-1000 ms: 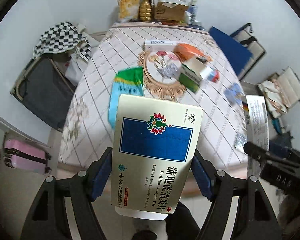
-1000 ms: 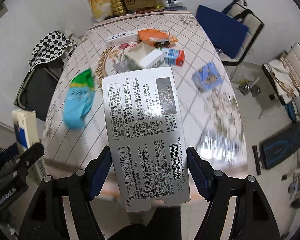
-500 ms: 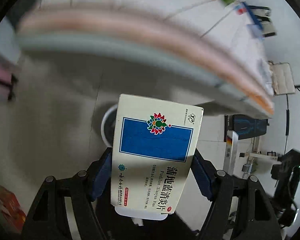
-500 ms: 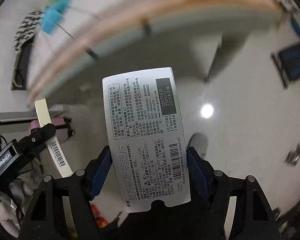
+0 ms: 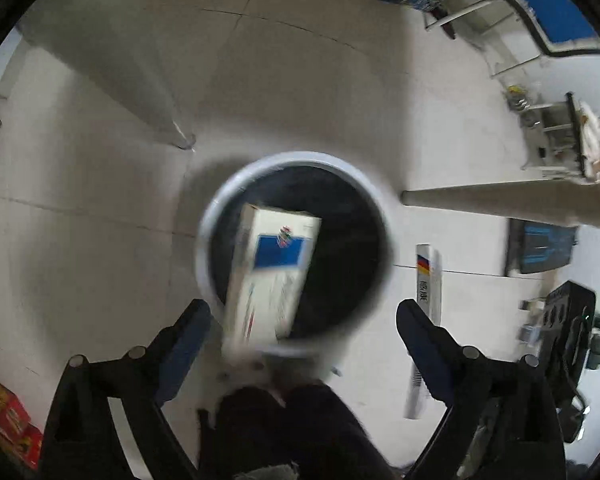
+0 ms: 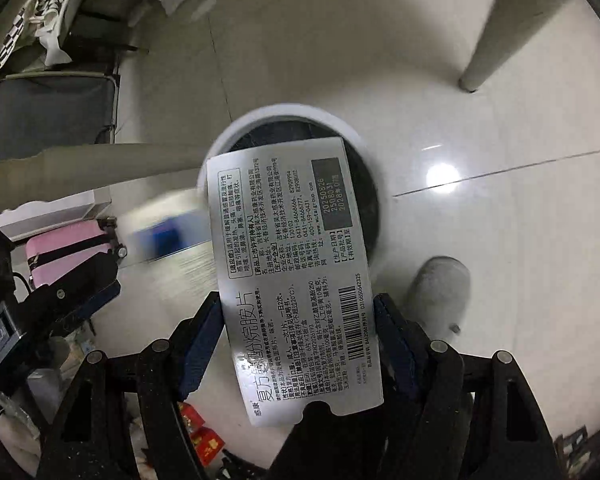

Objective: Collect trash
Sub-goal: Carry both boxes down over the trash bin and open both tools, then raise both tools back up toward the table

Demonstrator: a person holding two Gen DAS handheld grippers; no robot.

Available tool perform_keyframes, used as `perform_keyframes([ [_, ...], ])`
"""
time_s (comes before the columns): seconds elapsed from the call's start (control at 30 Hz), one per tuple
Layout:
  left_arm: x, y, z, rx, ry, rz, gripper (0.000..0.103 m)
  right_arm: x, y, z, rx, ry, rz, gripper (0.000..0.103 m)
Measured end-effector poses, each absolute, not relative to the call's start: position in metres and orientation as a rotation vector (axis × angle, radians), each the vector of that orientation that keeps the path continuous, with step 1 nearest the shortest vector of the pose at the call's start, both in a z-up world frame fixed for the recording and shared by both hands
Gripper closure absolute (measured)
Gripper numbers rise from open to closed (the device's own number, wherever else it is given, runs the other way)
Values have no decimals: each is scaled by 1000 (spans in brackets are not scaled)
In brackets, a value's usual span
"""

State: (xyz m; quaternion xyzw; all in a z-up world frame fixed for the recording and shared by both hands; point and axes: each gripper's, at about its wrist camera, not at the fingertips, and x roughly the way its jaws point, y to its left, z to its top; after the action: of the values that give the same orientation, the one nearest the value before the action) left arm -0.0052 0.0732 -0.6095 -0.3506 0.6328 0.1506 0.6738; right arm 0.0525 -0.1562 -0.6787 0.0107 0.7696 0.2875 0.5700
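A round white-rimmed trash bin (image 5: 216,216) with a dark inside stands on the floor below both grippers. My left gripper (image 5: 304,316) is open above it. The cream medicine box with a blue panel (image 5: 276,268) is loose and blurred, falling into the bin; it shows as a blur in the right wrist view (image 6: 168,228). My right gripper (image 6: 300,320) is shut on a silver medicine box (image 6: 296,272), held over the bin's rim (image 6: 236,128). That silver box also shows edge-on in the left wrist view (image 5: 424,292).
Pale tiled floor all around. Table legs (image 5: 500,204) (image 6: 496,32) stand near the bin. A pink case (image 6: 68,248), a grey chair (image 6: 48,108), red boxes (image 5: 4,416) and a shoe (image 6: 440,288) lie around.
Both grippers swung from the table down to the floor bin. My left gripper opened and let go of the cream box, which is dropping into the bin. The right still holds the silver box.
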Motion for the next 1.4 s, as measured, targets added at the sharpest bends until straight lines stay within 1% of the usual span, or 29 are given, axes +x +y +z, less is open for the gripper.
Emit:
perform_keyframes([
  [0.03, -7, 72, -612, -762, 1429, 353, 8, 54, -156, -691, 27, 1805, 686, 20],
  [0.07, -6, 72, -614, -735, 1433, 369, 8, 56, -156, -701, 20, 1796, 691, 5],
  [0.1, -9, 73, -614, -711, 1438, 391, 8, 58, -155, -706, 9, 1791, 692, 0],
  [0.27, -29, 74, -600, -579, 1441, 518, 8, 61, -154, -708, -115, 1728, 682, 0],
  [0.4, -32, 68, -583, -533, 1474, 565, 8, 54, -147, -687, -297, 1656, 621, 0],
  [0.5, -39, 64, -570, -530, 1508, 567, 8, 52, -146, -667, -380, 1611, 595, 0],
  [0.67, -42, 54, -543, -520, 1529, 559, 8, 56, -144, -630, -401, 1584, 587, 0],
  [0.93, -45, 35, -492, -509, 1517, 553, 8, 47, -152, -548, -410, 1533, 604, 0],
  [1.2, -68, 27, -403, -502, 1484, 545, 8, 30, -160, -445, -425, 1491, 636, 0],
  [1.4, -80, 27, -328, -511, 1436, 527, 8, 15, -169, -354, -385, 1479, 653, 1],
])
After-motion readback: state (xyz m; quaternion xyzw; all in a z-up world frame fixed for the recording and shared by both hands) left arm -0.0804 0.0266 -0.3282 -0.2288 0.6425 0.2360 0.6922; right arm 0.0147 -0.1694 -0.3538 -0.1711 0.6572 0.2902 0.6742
